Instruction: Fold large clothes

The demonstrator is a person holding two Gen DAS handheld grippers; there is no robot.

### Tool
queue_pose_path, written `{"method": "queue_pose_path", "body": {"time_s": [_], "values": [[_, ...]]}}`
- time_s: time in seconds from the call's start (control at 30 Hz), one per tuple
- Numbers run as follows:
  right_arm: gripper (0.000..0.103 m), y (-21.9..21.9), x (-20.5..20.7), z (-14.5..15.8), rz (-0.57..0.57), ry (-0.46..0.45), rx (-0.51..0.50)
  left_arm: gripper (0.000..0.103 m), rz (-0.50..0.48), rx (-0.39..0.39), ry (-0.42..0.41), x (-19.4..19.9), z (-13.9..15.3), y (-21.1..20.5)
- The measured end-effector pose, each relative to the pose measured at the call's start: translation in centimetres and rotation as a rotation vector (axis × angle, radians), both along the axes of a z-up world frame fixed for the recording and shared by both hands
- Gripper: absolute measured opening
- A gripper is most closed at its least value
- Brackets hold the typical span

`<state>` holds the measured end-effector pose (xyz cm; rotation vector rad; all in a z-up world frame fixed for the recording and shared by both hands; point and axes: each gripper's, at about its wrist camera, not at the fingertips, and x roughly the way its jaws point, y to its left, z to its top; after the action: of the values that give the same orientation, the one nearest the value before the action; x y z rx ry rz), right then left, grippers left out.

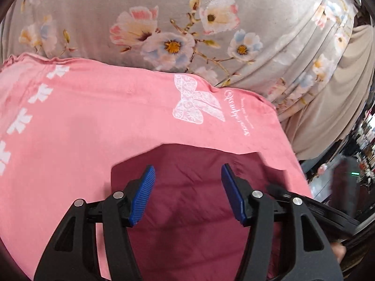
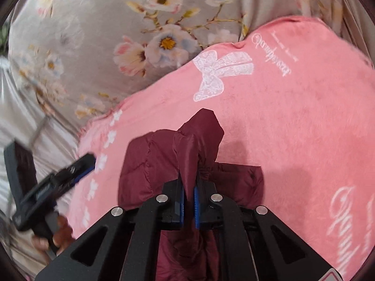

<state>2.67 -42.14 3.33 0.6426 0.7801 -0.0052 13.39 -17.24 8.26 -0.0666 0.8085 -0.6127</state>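
One dark red quilted garment (image 2: 164,161) of shiny padded fabric lies on a pink cloth (image 2: 293,117) with white lace-patterned bows and white script printed on it. In the right wrist view a bunched fold of this garment stands up between the blue pads of the right gripper (image 2: 188,201), and the jaws are closed on it, so the fabric is pinched tightly; the rest of the garment lies wrinkled on both sides of the fingers. In the left wrist view the same dark red garment (image 1: 194,187) lies flatter below the left gripper (image 1: 187,180), whose jaws stand apart with nothing between the blue ribbed pads (image 1: 143,196); they do not touch the fabric. The left gripper (image 2: 70,173) shows also at the left edge of the right wrist view, blurred, with a hand (image 2: 46,238) around its handle. The pink cloth has a row of small white flower shapes (image 1: 39,93) along one side. Under and behind it lies a grey sheet with large printed flowers (image 1: 164,23) in cream, pink and pale blue, which falls in folds at the right. Beyond this edge a beige fabric (image 1: 339,105) hangs down.
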Motion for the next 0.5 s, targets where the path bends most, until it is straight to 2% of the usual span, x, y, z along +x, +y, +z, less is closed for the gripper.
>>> {"method": "queue_pose_path", "body": {"time_s": [0.07, 0.17, 0.27, 0.37, 0.5], "values": [[0.006, 0.1, 0.5, -1.2, -0.005, 0.075, -0.072, 0.057, -0.012, 0.029, 0.027, 1.3, -1.2, -1.7], [0.006, -0.8, 0.9, -5.1, -0.043, 0.18, -0.092, 0.056, 0.018, 0.138, 0.04, 3.1, -4.5, -4.1], [0.006, -1.8, 0.7, -7.8, -0.074, 0.203, -0.04, 0.055, 0.02, 0.17, 0.106, 4.2, -8.1, -4.7], [0.006, -2.5, 0.3, -9.4, -0.085, 0.191, 0.014, 0.057, 0.032, 0.199, 0.097, 4.4, -10.0, -4.8], [0.006, -2.0, 0.3, -10.9, -0.088, 0.183, 0.009, 0.058, 0.046, 0.222, 0.077, 4.5, -11.3, -5.2]]}}
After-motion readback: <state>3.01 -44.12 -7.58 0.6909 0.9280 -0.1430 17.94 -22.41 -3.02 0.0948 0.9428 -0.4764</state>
